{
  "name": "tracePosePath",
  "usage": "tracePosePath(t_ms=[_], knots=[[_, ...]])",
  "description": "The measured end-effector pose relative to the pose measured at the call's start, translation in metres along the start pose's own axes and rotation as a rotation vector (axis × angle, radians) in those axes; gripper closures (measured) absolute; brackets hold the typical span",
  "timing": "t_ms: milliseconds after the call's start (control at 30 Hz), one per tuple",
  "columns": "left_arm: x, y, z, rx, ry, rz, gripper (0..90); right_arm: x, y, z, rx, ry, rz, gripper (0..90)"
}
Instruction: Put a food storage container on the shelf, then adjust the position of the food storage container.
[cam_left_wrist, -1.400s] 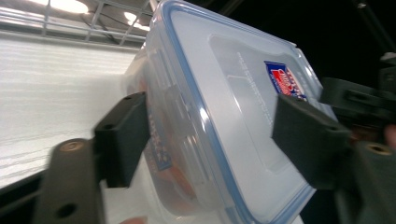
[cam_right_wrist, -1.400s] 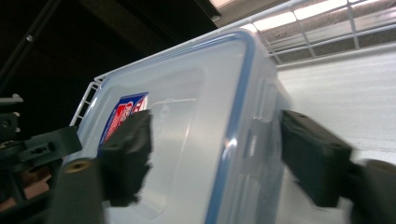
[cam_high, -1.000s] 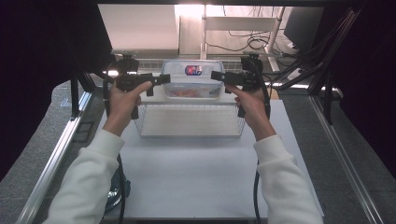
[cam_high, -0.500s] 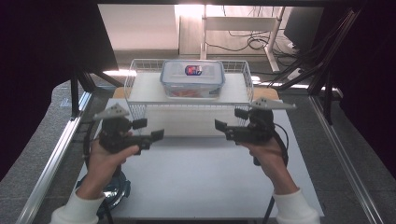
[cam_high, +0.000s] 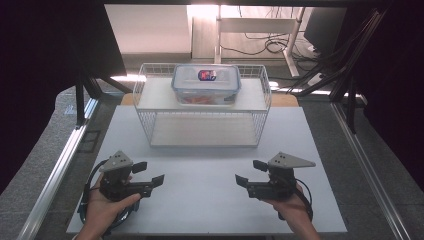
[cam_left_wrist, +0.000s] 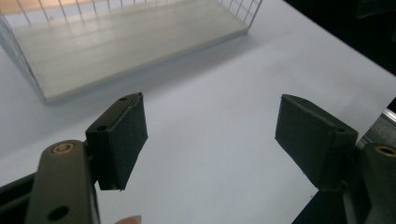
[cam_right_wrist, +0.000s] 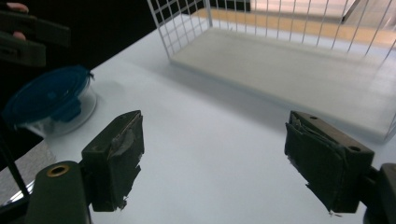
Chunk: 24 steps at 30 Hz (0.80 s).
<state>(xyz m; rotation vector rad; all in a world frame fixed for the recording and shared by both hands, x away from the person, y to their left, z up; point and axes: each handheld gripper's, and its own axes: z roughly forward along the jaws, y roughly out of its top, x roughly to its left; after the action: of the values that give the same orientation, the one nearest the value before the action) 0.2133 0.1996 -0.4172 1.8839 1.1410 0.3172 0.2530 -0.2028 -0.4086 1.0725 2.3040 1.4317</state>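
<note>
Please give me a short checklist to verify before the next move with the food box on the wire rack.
1. Left gripper holds nothing, jaws apart though just closing a little: ok.
2. Right gripper holds nothing, jaws apart though just closing: ok.
3. Food box sits flat on top of the wire rack: ok.
4. Box lid on: ok; latches locked: cannot tell.
5. Bare white table between grippers and rack: ok.
6. Blue-lidded container at table edge, away from rack: ok.

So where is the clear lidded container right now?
In the high view the clear lidded container sits centred on the top shelf of the white wire rack, at the table's far side.
</note>
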Motion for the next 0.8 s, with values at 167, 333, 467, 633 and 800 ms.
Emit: tracePosePath(t_ms=[167,333,467,633,800], knots=[[0.001,-0.009,0.0,0.03,0.008,0.009,25.8,-0.007,-0.015,0.003,0.029,0.015,0.025,20.6],[0.0,-0.014,0.005,0.055,0.001,0.014,26.6,-0.007,-0.019,0.005,0.045,0.01,0.02,20.8],[-0.001,-0.015,0.007,0.067,0.002,0.021,26.8,-0.007,-0.021,0.004,0.041,0.001,0.019,21.1],[-0.001,-0.015,0.005,0.069,0.003,0.022,27.0,-0.008,-0.021,0.004,0.038,0.0,0.02,22.2],[-0.001,-0.015,0.002,0.067,0.004,0.019,27.1,-0.008,-0.022,0.005,0.043,-0.009,0.019,22.2]])
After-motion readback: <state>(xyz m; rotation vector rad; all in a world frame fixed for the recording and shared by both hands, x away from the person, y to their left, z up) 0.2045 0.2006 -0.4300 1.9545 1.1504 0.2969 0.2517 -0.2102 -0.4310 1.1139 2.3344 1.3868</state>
